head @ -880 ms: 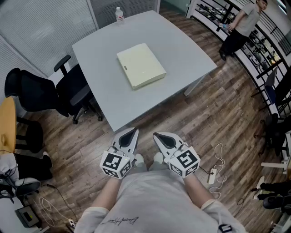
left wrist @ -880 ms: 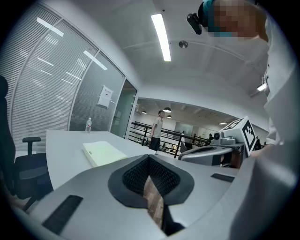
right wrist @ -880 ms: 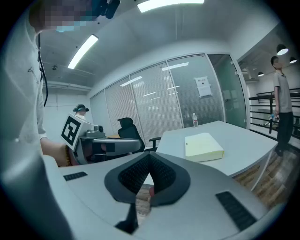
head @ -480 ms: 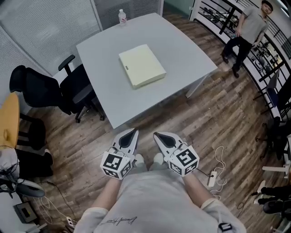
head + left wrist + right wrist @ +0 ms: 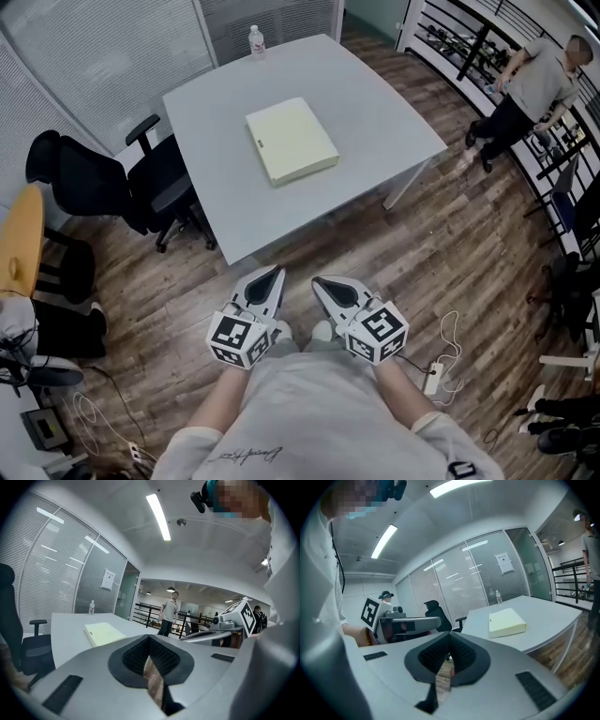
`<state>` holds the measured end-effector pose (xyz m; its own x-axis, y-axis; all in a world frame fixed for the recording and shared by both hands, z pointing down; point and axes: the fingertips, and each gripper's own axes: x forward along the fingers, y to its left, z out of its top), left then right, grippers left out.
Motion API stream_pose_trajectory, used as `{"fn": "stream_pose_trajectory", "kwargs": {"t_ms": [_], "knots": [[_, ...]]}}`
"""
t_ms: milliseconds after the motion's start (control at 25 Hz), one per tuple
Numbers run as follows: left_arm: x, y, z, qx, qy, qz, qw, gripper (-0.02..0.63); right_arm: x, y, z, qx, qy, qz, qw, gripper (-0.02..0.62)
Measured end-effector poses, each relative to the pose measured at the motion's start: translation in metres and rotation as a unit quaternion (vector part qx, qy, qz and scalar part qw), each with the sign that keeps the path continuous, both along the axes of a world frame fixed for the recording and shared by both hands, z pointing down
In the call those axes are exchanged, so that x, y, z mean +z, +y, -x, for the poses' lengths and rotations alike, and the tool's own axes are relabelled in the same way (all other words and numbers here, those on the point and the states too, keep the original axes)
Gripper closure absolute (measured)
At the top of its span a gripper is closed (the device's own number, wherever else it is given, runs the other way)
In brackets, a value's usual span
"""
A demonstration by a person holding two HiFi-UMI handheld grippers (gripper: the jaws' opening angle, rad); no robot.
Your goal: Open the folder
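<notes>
Pale yellow, flat rectangular folder lies closed near the middle of a light grey square table, a little askew to the table's edges. Nothing rests on it. There is a small dark mark on the edge facing the chairs. That edge is probably the spine, so the cover would lift from the opposite side, though this is a judgement only. Lying flat and in open space, the folder is easy to reach from the near edge of the table.

A clear plastic water bottle stands upright at the far corner, well apart from the folder and out of the way. A black office chair is pushed against the table's left side. The near side is free, which suits an approach from there.

The left gripper and right gripper are held low and side by side at the person's waist. They are over the wood-plank floor and well short of the table. Each gripper's own view shows its tips pressed together with nothing between them, and only floor shows through the slit behind. In both views the folder sits far beyond the jaws.

The closed, tucked posture reads as carrying, not working, so the task looks not yet begun. The next move calls for stepping up to the table.

A bystander stands by the railing at upper right, well clear. A white power strip with its cord lies on the floor near the right side and could be a trip hazard.
</notes>
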<state>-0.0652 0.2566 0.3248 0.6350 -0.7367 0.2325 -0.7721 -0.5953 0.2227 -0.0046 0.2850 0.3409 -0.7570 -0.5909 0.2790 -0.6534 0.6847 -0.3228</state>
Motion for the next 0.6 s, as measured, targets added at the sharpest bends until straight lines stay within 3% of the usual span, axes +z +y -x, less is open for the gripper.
{"fn": "stream_pose_trajectory", "kwargs": {"t_ms": [320, 600], "knots": [[0.004, 0.012, -0.02, -0.013, -0.002, -0.002, 0.9999, 0.597, 0.007, 0.006, -0.025, -0.009, -0.003, 0.008, 1.0, 0.575], [0.006, 0.009, -0.02, -0.019, -0.006, 0.0, 0.9998, 0.597, 0.008, 0.003, -0.022, -0.018, -0.009, 0.01, 1.0, 0.575]]}}
